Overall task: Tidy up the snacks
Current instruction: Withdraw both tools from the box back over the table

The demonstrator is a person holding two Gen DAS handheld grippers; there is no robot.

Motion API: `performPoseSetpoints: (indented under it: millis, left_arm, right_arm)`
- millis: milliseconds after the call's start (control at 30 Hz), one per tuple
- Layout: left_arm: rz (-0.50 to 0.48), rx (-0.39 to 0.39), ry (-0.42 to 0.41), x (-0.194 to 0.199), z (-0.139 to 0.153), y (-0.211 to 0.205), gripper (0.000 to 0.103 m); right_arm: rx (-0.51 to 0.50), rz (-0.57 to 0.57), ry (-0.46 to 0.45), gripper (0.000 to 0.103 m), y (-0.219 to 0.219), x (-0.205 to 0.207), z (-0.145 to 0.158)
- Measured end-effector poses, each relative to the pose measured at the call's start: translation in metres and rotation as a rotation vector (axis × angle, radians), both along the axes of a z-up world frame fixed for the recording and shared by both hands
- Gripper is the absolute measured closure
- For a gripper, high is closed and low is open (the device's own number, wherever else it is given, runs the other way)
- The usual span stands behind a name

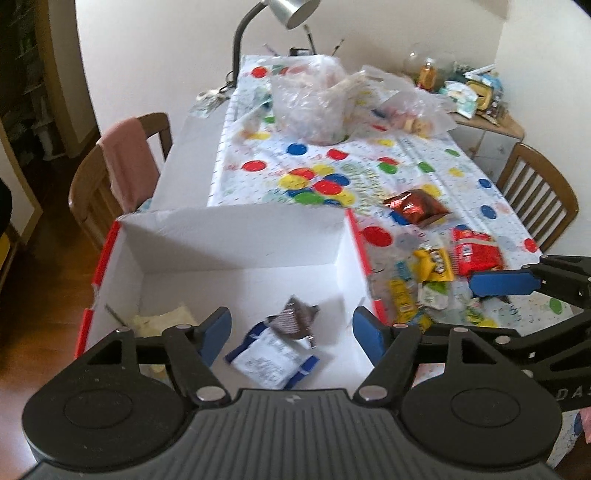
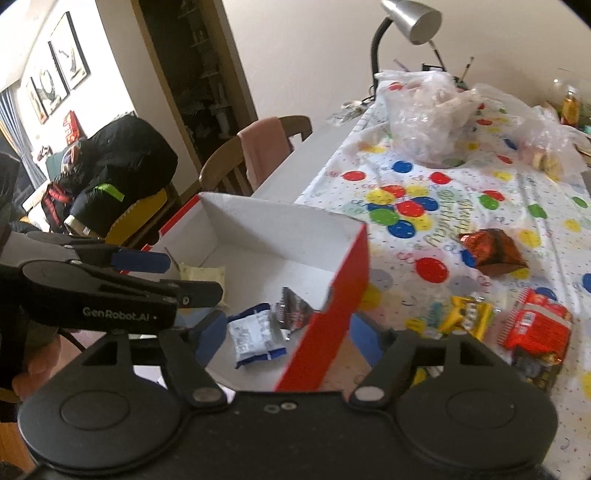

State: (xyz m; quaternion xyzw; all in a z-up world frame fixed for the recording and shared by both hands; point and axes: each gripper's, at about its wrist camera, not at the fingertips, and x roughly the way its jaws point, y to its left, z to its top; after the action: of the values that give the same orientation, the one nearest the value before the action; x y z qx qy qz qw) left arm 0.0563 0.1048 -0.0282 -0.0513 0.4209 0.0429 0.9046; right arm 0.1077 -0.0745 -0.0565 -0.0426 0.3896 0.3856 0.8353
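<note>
A cardboard box [image 1: 236, 214], white inside and red outside [image 2: 347, 266], stands at the table's near left corner. On its floor lie a blue-and-white packet [image 1: 269, 356] [image 2: 255, 338], a dark foil packet [image 1: 293, 317] [image 2: 293, 310] and a pale yellow packet [image 1: 162, 319] [image 2: 203, 275]. My left gripper [image 1: 291, 328] [image 2: 173, 275] hangs open above them with nothing in it. My right gripper [image 2: 288, 328] [image 1: 491, 306], also open and holding nothing, hovers over the box's right wall. On the cloth to the right lie a yellow candy packet [image 1: 434, 264] [image 2: 465, 315], a red packet [image 1: 476, 251] [image 2: 535, 325] and a brown foil bag [image 1: 415, 206] [image 2: 493, 253].
A dotted party tablecloth [image 1: 332, 162] covers the table. Crumpled clear plastic bags [image 1: 314, 99] sit at its far end under a desk lamp [image 1: 291, 11]. A chair with a pink cloth [image 1: 122, 162] stands left of the box, another chair [image 1: 535, 195] at the right.
</note>
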Motion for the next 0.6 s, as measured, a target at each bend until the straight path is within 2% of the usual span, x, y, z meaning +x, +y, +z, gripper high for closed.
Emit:
performPoseSetpoints:
  millis: [67,200,300,600]
  left_arm:
    - [-0.001,-0.001,-0.021,0.001,0.003,-0.009,0.031]
    - [-0.014,0.008,-0.049,0.005,0.008,-0.030,0.029]
    - [-0.035,-0.003,-0.058,0.009,0.009,-0.046,0.025]
    - [-0.081,-0.050,-0.046,0.026,0.001,-0.093,0.023]
  right_arm:
    - [0.011,-0.014,-0.004,0.020,-0.014,0.001,0.001]
    - [0.031,-0.049,-0.001,0.017,-0.042,0.007,0.003]
    - [0.037,-0.071,-0.007,0.014,-0.062,0.010,0.004]
    - [0.036,-0.128,-0.005,0.003,-0.122,0.022,-0.005]
